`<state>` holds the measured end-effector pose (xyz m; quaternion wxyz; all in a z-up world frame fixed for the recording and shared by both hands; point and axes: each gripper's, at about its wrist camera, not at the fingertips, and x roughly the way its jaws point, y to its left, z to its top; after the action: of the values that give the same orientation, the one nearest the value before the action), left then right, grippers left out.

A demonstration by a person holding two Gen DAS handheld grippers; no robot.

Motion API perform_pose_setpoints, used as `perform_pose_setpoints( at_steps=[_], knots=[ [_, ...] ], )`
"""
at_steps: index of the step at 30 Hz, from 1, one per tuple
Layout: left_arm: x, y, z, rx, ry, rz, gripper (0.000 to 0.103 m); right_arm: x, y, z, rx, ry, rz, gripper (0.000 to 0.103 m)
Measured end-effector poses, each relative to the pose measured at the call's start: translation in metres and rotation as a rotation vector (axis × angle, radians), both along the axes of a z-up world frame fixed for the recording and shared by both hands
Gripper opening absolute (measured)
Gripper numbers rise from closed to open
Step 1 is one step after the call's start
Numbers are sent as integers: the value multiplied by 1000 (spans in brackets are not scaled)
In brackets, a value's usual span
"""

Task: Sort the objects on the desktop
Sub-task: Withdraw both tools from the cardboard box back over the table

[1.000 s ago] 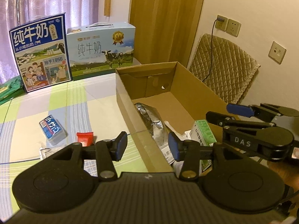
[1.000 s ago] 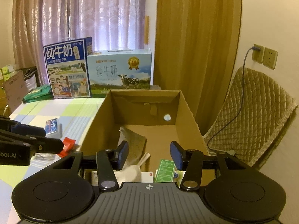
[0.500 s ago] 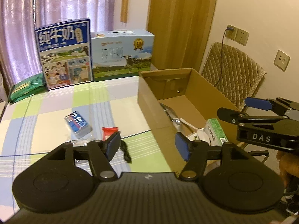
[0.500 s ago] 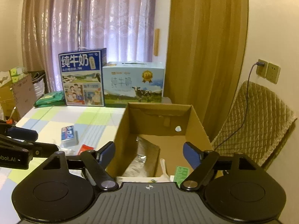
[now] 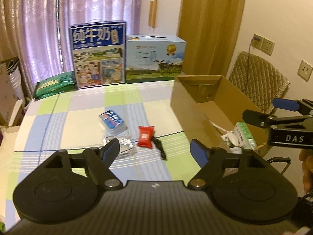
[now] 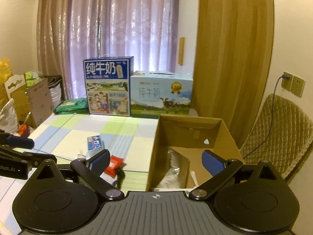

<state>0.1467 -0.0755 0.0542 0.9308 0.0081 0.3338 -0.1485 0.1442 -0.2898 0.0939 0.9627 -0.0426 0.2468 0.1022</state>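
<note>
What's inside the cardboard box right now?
In the cardboard box: a crumpled silver foil bag, a white spoon-like piece and a green-and-white carton. The near wall and grippers hide the rest of the floor.

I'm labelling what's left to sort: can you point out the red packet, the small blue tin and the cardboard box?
red packet [image 5: 145,138], left wrist view, middle of its wrapper.
small blue tin [image 5: 111,119], left wrist view, its printed lid.
cardboard box [image 6: 192,140], right wrist view, inner far wall.
</note>
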Motion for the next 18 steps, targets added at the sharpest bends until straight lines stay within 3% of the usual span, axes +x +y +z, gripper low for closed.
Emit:
perform_pose_setpoints(
  at_steps=[7, 18],
  knots=[
    [-8, 31, -5, 6, 0, 53, 89, -4, 18, -2, -14, 1, 29, 101],
    [-10, 61, -18, 32, 15, 93, 99, -2, 42, -9, -13, 22, 66, 101]
  ],
)
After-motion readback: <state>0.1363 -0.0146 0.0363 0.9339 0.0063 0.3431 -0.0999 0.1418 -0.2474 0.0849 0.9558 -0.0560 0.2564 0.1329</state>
